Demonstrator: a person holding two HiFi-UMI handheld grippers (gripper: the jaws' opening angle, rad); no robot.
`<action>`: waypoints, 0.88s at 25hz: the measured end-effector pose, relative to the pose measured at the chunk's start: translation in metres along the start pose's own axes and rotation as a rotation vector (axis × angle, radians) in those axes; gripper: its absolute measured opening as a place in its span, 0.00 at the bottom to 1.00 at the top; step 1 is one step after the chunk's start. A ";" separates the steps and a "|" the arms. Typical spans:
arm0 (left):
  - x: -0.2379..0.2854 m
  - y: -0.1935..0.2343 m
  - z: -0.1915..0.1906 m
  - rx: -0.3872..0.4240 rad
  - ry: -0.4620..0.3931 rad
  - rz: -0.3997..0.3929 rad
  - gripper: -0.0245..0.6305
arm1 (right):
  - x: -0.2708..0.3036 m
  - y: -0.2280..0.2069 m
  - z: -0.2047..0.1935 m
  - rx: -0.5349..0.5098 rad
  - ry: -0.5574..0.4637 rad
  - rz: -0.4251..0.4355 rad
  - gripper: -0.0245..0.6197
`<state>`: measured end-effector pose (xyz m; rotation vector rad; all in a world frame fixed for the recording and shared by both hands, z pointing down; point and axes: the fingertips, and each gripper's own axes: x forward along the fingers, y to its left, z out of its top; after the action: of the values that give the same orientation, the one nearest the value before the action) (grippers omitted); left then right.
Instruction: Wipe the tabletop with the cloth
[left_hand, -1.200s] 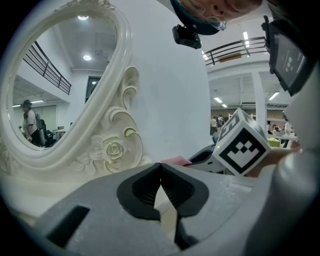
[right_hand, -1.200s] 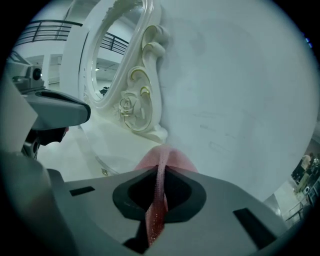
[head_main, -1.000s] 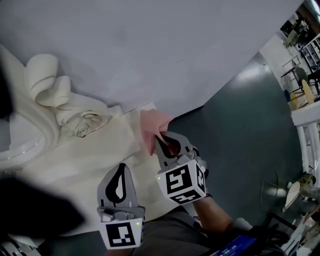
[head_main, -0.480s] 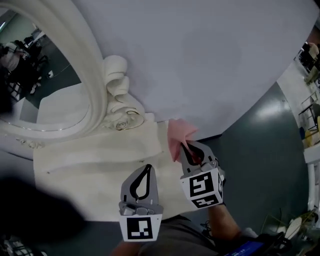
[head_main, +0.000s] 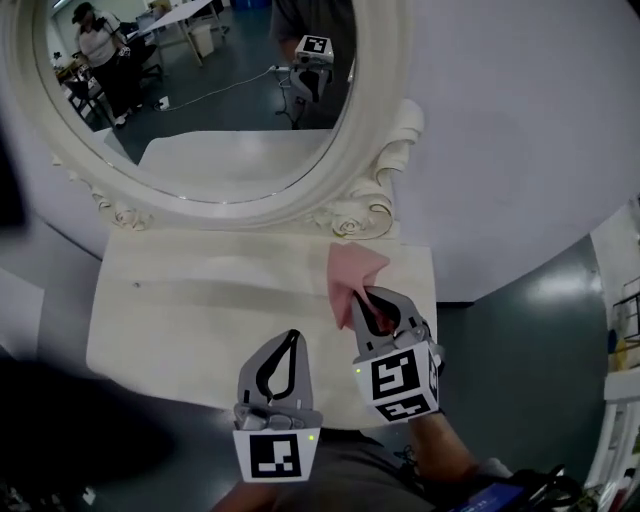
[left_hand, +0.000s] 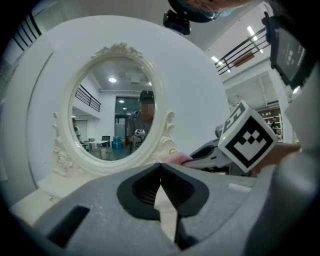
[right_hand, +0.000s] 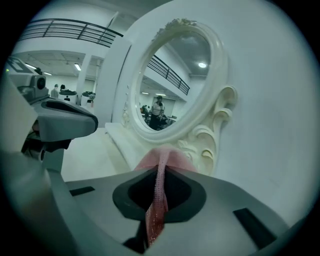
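Right gripper (head_main: 368, 298) is pinching the pink cloth (head_main: 352, 270), jaws closed tight on a fold of it. Most of the cloth is sticking out past the tips toward the far side, over the right part of the tabletop (head_main: 190, 320), just short of the mirror frame (head_main: 372, 195). Left gripper (head_main: 290, 338) is hovering just left of it over the near edge, jaws together, gripping nothing
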<state>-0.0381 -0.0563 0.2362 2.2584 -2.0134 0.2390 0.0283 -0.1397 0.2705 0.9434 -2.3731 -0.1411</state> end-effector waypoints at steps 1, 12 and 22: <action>-0.009 0.015 -0.003 -0.002 0.004 0.021 0.06 | 0.006 0.017 0.008 -0.012 -0.006 0.022 0.07; -0.101 0.165 -0.062 -0.050 0.109 0.201 0.06 | 0.088 0.198 0.052 -0.064 0.017 0.243 0.07; -0.132 0.232 -0.139 -0.125 0.229 0.201 0.06 | 0.155 0.294 0.016 -0.041 0.137 0.313 0.07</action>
<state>-0.2893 0.0705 0.3423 1.8627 -2.0691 0.3600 -0.2463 -0.0241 0.4182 0.5344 -2.3456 -0.0030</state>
